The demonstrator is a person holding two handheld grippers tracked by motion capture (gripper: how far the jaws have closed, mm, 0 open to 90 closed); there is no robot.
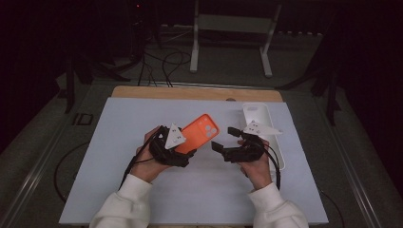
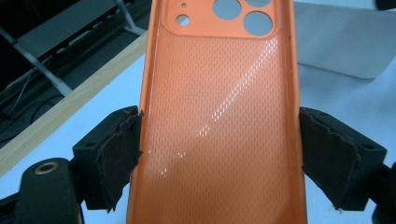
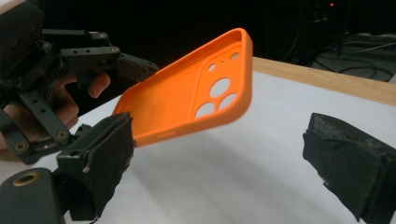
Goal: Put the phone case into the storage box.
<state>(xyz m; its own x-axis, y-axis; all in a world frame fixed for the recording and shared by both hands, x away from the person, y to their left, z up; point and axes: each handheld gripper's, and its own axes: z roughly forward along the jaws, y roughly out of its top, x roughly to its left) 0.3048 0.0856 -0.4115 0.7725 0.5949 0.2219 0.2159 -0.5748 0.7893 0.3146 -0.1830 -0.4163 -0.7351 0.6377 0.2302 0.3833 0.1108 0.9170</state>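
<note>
An orange phone case [image 1: 197,133] with round camera cutouts is held above the white table sheet, tilted up toward the far right. My left gripper [image 1: 183,152] is shut on it; in the left gripper view both pads [image 2: 122,149] press the case's [image 2: 219,121] long edges, hollow side facing the camera. My right gripper [image 1: 224,138] hovers just right of the case with its jaws wide apart and nothing between them. In the right gripper view the case [image 3: 196,100] hangs ahead, beyond my right gripper [image 3: 215,168], with the other hand's gripper clamped on its lower end.
A white phone case [image 1: 260,124] lies on the sheet at the far right, behind my right hand. The white sheet [image 1: 119,137] covers a wooden table [image 1: 190,92]. A white stand [image 1: 230,28] and cables sit on the floor beyond.
</note>
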